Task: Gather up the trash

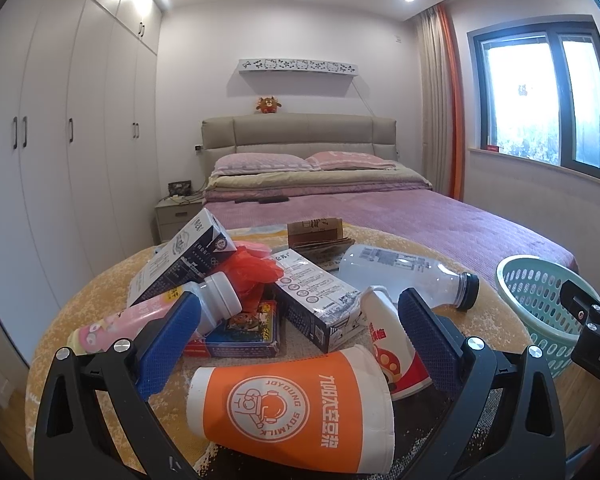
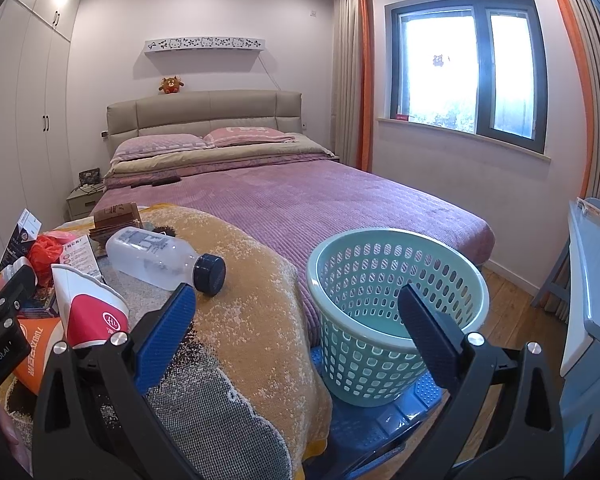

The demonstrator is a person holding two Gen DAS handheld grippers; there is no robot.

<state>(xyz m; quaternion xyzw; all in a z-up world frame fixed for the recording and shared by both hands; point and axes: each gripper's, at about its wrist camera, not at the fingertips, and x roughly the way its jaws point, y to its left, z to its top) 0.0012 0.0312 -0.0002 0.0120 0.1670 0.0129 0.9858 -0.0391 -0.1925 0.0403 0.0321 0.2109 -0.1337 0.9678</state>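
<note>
A heap of trash lies on a table covered by a yellow blanket (image 1: pixel 100 292). In the left wrist view, an orange soymilk cup (image 1: pixel 292 408) lies on its side just in front of my open, empty left gripper (image 1: pixel 300 336). Behind it are a red-and-white paper cup (image 1: pixel 392 344), two milk cartons (image 1: pixel 316 300), a white pill bottle (image 1: pixel 216 304), a red plastic bag (image 1: pixel 256 268) and a clear plastic bottle (image 1: pixel 408 276). My right gripper (image 2: pixel 296 332) is open and empty, between the table edge and a mint-green basket (image 2: pixel 396 320). The bottle also shows in the right wrist view (image 2: pixel 160 260).
The basket (image 1: pixel 540 308) stands on a blue stool (image 2: pixel 380 420) to the right of the table. A bed with a purple cover (image 2: pixel 320 204) lies behind. A grey desk (image 2: pixel 592 320) is at far right, wardrobes (image 1: pixel 60 140) at left.
</note>
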